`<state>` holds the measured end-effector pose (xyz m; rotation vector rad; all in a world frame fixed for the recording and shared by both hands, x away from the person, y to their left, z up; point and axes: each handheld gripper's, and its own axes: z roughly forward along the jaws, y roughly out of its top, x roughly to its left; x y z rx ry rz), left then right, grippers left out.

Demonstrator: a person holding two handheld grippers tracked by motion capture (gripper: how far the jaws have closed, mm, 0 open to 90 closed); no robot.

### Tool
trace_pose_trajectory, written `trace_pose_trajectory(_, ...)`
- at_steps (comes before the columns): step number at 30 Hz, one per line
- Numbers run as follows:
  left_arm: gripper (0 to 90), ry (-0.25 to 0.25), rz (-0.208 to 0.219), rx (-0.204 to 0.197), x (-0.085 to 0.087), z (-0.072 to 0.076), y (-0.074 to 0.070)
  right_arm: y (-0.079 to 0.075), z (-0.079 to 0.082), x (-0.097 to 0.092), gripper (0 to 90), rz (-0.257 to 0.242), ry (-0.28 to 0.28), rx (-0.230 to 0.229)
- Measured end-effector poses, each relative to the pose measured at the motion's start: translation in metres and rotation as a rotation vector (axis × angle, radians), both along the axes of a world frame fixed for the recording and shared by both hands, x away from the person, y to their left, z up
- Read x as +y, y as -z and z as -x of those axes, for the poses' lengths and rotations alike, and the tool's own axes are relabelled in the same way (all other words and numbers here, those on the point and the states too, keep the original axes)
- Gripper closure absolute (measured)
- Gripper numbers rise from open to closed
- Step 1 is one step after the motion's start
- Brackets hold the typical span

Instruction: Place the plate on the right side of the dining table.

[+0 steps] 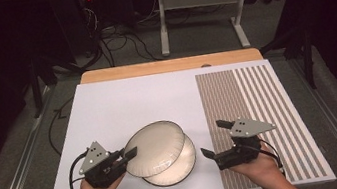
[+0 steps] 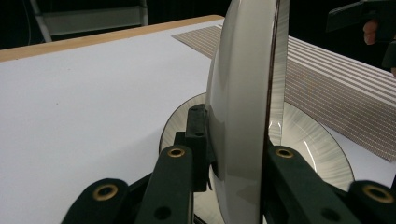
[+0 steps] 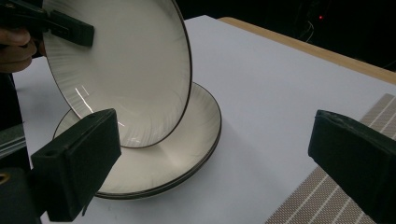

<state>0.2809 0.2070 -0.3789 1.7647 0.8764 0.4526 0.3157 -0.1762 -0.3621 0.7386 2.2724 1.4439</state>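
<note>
A white plate with a dark rim [image 1: 156, 147] is tilted up, its left rim clamped by my left gripper [image 1: 129, 156]. In the left gripper view this plate [image 2: 243, 93] stands edge-on between the jaws of the left gripper [image 2: 238, 161]. Under it a second, matching plate [image 1: 180, 167] lies flat on the white board; it also appears as the lower plate [image 2: 313, 144] and the lower plate [image 3: 187, 140]. My right gripper [image 1: 215, 139] is open just right of the plates, touching nothing. In its own view the right gripper [image 3: 215, 163] faces the raised plate [image 3: 126, 70].
The white board [image 1: 122, 101] covers the table. A brown striped mat [image 1: 253, 102] lies along its right side, under my right hand. The wooden table edge [image 1: 167, 66] runs along the back. Cables and a metal frame [image 1: 200, 14] are on the floor beyond.
</note>
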Motion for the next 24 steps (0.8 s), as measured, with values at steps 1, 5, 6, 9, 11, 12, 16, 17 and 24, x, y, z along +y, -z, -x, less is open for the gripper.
trace_pose_trajectory(1,78.3,0.000,0.000,0.001,0.000,0.000,0.000,0.001,-0.001,0.003,3.6,0.003,-0.004,0.007)
trace_pose_trajectory(5,78.3,-0.001,-0.001,0.003,0.000,0.000,0.000,0.003,-0.005,0.014,4.5,0.010,-0.026,0.010)
trace_pose_trajectory(6,78.3,-0.002,0.000,0.003,0.000,0.000,0.000,0.003,-0.006,0.017,5.6,0.011,-0.028,0.015)
trace_pose_trajectory(9,78.3,-0.002,-0.004,0.002,0.000,0.000,0.000,0.006,-0.010,0.026,8.1,0.013,-0.042,0.028)
trace_pose_trajectory(11,78.2,-0.002,-0.005,0.002,0.000,0.000,0.000,0.008,-0.013,0.034,9.2,0.010,-0.049,0.041)
trace_pose_trajectory(12,78.2,-0.003,-0.005,0.002,0.000,0.000,0.000,0.008,-0.014,0.035,9.6,0.009,-0.051,0.045)
trace_pose_trajectory(16,78.2,-0.002,-0.005,0.003,0.000,0.000,0.000,0.013,-0.020,0.049,12.8,0.011,-0.056,0.071)
trace_pose_trajectory(17,78.2,-0.002,-0.006,0.003,0.000,0.000,0.000,0.014,-0.022,0.051,13.0,0.012,-0.055,0.073)
trace_pose_trajectory(24,78.2,-0.001,-0.005,0.006,0.000,-0.001,0.000,0.023,-0.028,0.068,19.7,0.013,-0.050,0.113)
